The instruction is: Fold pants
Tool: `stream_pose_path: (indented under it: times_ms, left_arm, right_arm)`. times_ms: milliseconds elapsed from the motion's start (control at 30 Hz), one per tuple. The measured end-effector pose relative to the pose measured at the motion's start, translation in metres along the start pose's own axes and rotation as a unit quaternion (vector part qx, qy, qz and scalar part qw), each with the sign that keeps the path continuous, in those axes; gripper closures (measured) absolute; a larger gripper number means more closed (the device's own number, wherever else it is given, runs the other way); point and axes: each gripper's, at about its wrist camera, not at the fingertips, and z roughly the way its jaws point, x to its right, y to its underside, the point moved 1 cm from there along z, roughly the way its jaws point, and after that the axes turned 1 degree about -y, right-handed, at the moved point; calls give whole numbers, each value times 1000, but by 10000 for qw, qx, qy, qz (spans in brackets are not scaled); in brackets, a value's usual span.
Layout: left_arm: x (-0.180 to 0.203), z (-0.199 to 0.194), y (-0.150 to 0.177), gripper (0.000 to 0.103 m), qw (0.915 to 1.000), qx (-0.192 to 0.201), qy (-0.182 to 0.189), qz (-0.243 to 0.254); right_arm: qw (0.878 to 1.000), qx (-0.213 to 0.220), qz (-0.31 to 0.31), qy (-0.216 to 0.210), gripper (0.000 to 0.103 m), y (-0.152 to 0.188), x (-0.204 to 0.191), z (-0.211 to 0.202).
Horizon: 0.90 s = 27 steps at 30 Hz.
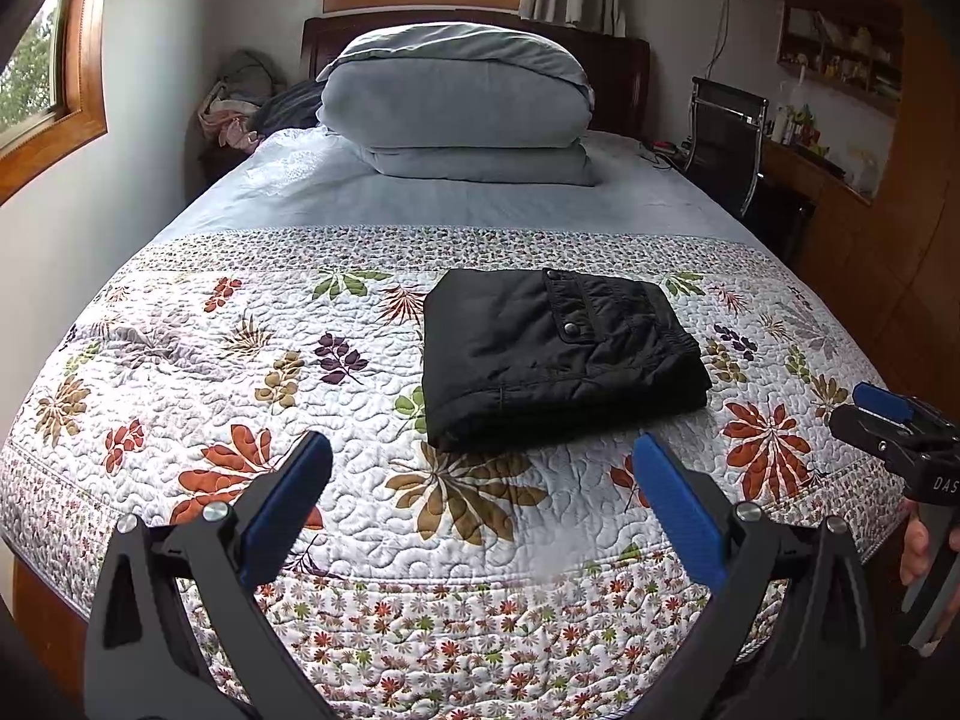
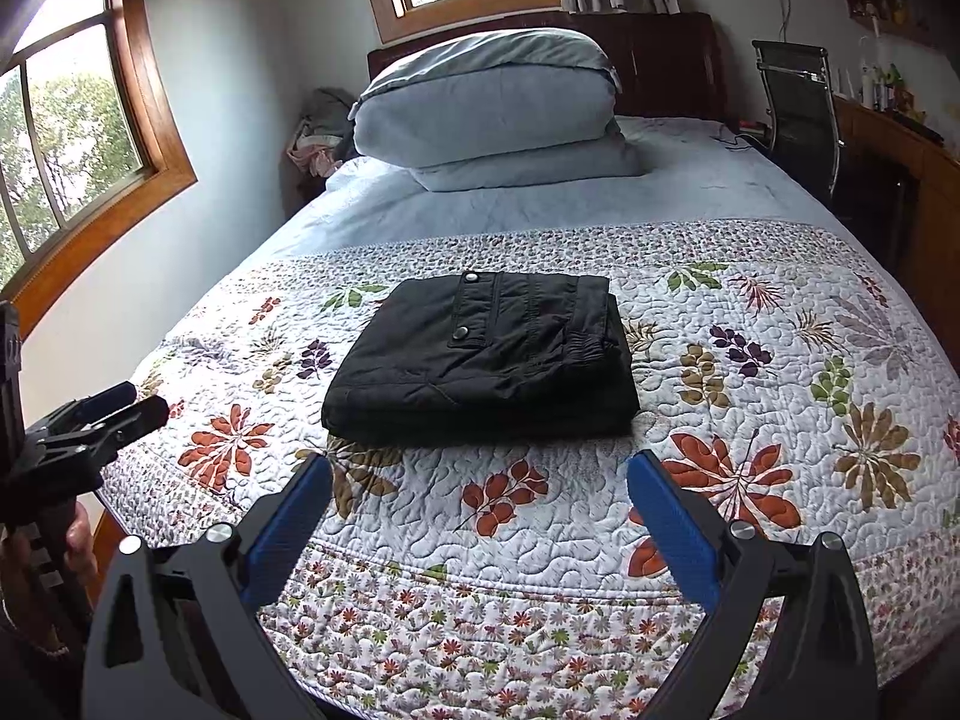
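Two grippers hover over the near end of a bed, and neither holds anything. The left gripper (image 1: 483, 456) has its blue-padded fingers spread wide, with the quilt (image 1: 198, 372) showing in the gap between them. The right gripper (image 2: 480, 474) is spread just as wide and is likewise empty. In the left wrist view the right gripper shows at the right edge, with part of a hand (image 1: 915, 546) on its handle; in the right wrist view the left gripper appears at the left edge, also gripped by a hand (image 2: 75, 540).

The pants (image 1: 561, 354) are black and lie folded into a compact, roughly square bundle on the quilt, near the middle of the bed's width and just beyond both grippers' fingertips. Neither gripper touches them. A flap with a snap button (image 2: 461, 333) faces up on the top layer, and the gathered waistband runs along the bundle's right edge.

Farther up the bed, on the plain blue sheet, a pale blue folded duvet (image 2: 492, 114) is stacked against the dark headboard, well apart from the pants. A black chair (image 2: 801, 102) stands to the right of the bed, beside a wooden desk.
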Motion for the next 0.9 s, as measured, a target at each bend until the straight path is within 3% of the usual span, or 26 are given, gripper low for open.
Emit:
stream_pose_path:
  times_ms: [900]
  left_arm:
    - [1,7,3,3,9999,-122,-61,91]
  right_arm:
    - [9999,-93,-67,-34,4,-2,-2,6]
